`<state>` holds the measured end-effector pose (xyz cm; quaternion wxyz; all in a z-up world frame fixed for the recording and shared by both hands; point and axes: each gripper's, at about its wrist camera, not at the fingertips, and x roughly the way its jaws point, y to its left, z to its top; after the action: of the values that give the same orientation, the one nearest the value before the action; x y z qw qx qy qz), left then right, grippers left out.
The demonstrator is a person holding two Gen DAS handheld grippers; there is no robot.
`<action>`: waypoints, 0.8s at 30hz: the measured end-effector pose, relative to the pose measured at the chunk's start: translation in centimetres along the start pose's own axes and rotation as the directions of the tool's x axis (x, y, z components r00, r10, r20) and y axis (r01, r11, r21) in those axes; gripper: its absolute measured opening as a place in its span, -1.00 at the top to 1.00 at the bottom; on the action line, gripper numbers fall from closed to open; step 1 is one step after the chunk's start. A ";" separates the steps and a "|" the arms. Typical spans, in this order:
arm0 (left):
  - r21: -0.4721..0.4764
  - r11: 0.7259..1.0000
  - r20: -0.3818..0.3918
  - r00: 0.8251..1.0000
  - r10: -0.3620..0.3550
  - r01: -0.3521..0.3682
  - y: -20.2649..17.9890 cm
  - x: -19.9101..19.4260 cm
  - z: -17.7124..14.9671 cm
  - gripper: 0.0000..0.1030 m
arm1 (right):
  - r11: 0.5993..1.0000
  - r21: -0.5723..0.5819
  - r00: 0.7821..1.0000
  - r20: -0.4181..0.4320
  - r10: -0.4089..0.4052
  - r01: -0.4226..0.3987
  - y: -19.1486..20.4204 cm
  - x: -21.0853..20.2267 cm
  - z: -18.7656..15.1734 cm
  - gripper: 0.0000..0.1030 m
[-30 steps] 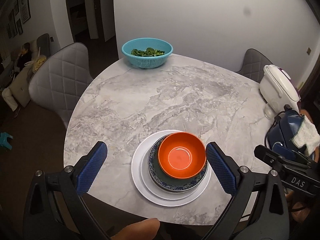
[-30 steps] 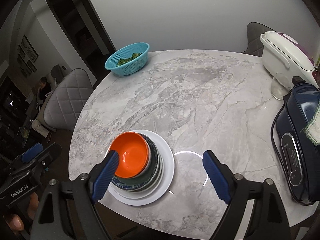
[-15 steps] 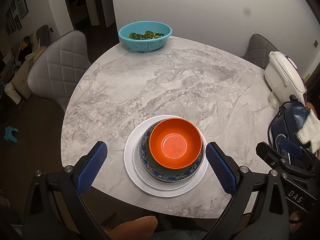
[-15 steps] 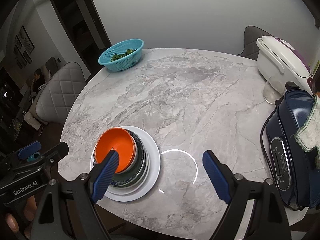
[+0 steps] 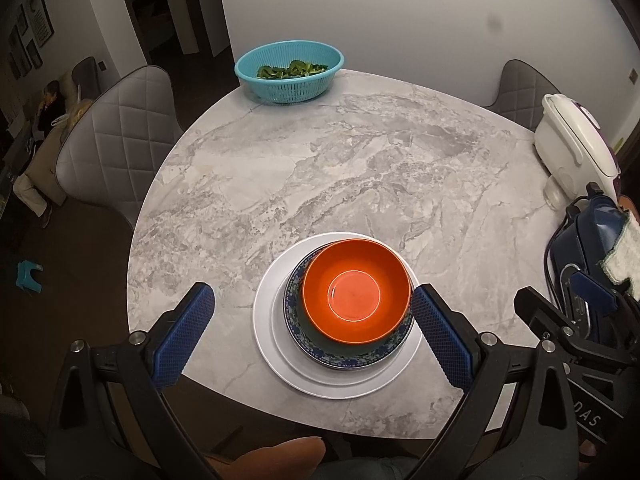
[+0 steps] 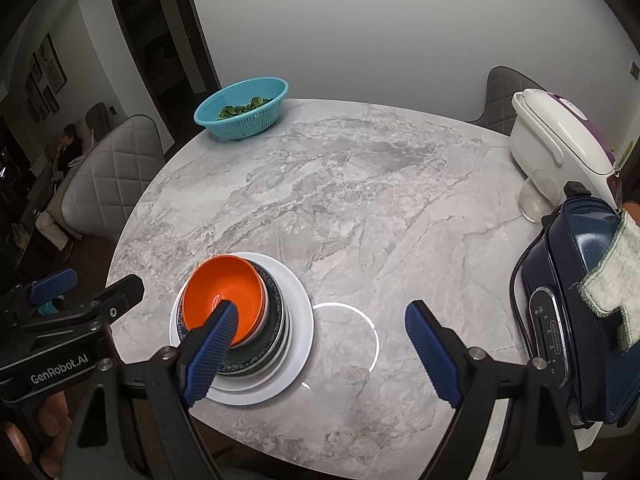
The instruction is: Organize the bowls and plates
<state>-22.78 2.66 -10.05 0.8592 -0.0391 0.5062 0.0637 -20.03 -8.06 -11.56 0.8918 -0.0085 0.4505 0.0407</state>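
**Operator:** I'm looking at the stack now. An orange bowl (image 5: 356, 289) sits on top, glossy inside, nested off-centre in a dark bowl (image 5: 320, 336). Under that there's a plate with a blue patterned rim (image 5: 356, 360), then white plates (image 5: 266, 312) at the bottom. The whole stack rests on the grey marble table (image 5: 320, 168), close to my edge of it.

**Spotter:** What else is on the table?

**Operator:** A teal colander (image 5: 289, 72) with green leaves, at the far edge, well apart from the stack. On the right, a white appliance with a purple top (image 6: 560, 136), a clear glass (image 6: 534, 196) just in front of it, and a dark blue appliance (image 6: 580, 304) with a pale cloth (image 6: 616, 280) draped over it. Grey quilted chair (image 5: 116, 140) on the far left side. A ring of light reflects off the tabletop (image 6: 352, 336) just right of the plates. Nothing lies between my fingers and the stack.

**Spotter:** And the grippers?

**Operator:** The left gripper (image 5: 312, 340) has its fingers spread wide and empty. From its camera the stack sits between them, nearer the right finger, whose tip is just beside the bowl rim; whether it touches, I can't tell. The right gripper (image 6: 320, 344) is also wide apart, holding nothing. Its left finger (image 6: 212, 344) overlaps the orange bowl in view, while its right one hangs over bare marble, so the stack lies at the left side of that gap.
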 end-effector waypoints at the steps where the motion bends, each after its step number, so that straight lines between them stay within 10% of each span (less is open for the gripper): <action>1: 0.001 1.000 -0.001 1.000 0.001 -0.001 0.0 0.0 0.0 -0.95 | 1.000 0.000 1.000 0.000 0.000 0.000 0.0 0.0 0.1 -0.70; 24: -0.024 1.000 -0.030 0.999 0.013 -0.014 0.0 1.1 0.0 -0.95 | 1.000 -0.008 1.000 -0.019 0.006 -0.006 0.2 0.7 0.1 -0.70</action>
<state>-22.23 2.73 -10.99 0.8506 -0.0470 0.5183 0.0748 -19.55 -7.85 -12.08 0.8873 -0.0113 0.4588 0.0451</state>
